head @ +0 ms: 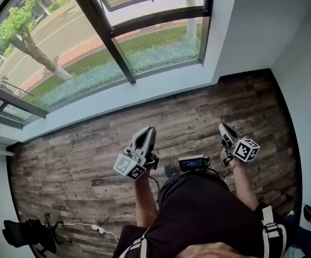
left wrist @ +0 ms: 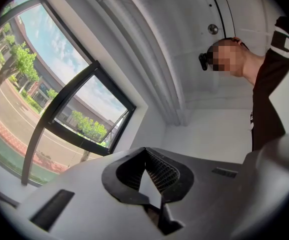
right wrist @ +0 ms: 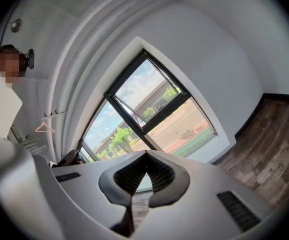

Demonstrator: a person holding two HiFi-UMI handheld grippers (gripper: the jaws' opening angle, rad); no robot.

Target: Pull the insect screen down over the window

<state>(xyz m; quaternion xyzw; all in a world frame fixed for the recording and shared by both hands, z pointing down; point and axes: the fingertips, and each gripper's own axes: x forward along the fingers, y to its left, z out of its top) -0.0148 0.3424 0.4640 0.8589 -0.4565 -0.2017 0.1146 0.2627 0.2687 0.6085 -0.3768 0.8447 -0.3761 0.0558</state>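
With left gripper (head: 147,131) and right gripper (head: 223,128) both closed and empty, the approach was in hand; the window (head: 64,42) lay at eleven o'clock, its insect screen unseen, so the next move likely called for reaching up with opened jaws.

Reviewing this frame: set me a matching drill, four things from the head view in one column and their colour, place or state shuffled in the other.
Things:
1 tree
2 office chair
3 floor
4 left gripper

Descriptions:
A brown wood planks
B outdoors, green-leaved
C jaws together, nothing between them
D black, low at the head view's left

Pairs: 1-B, 2-D, 3-A, 4-C
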